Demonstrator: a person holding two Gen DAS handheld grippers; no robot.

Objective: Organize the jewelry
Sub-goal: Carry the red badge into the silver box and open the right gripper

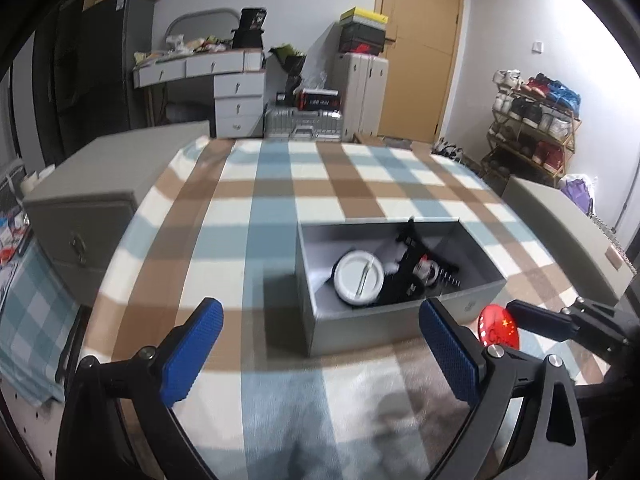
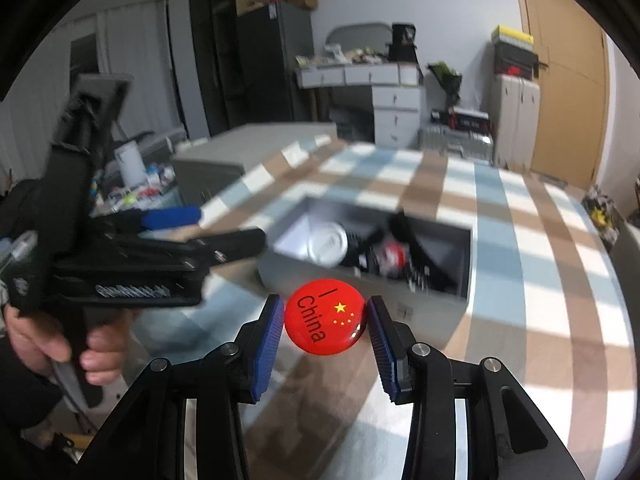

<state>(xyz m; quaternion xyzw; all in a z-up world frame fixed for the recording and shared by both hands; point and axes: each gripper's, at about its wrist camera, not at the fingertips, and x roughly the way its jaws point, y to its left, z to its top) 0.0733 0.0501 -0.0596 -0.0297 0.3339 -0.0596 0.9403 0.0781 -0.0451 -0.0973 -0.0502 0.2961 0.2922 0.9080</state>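
So the right gripper (image 2: 326,322) has one round red glossy badge (image 2: 325,317) pinched between its two blue ribbed pads (image 2: 267,346), one pad on each edge, jaws pulled in fairly narrow around it. The badge has yellow stars and "I China" printed on it, and it's up off the blue, brown and white checked cloth (image 1: 280,184), just near of the grey rectangular open box (image 1: 384,324). From the left wrist view the same badge (image 1: 499,326) shows at the right, just beside the box's near right corner.

The left gripper (image 1: 320,344) is spread wide with nothing between its two blue pads (image 1: 192,356), hanging over the cloth just near and left of the box. In the right wrist view you can see a person's hand (image 2: 64,344) wrapped around its handle on the left side.

Inside the box there's one round white lidded tin (image 1: 358,276), tipped on its side, plus a jumble of black strappy pieces (image 1: 412,256) and something small with red and white on it (image 1: 425,266), too blurry to count or say what it is
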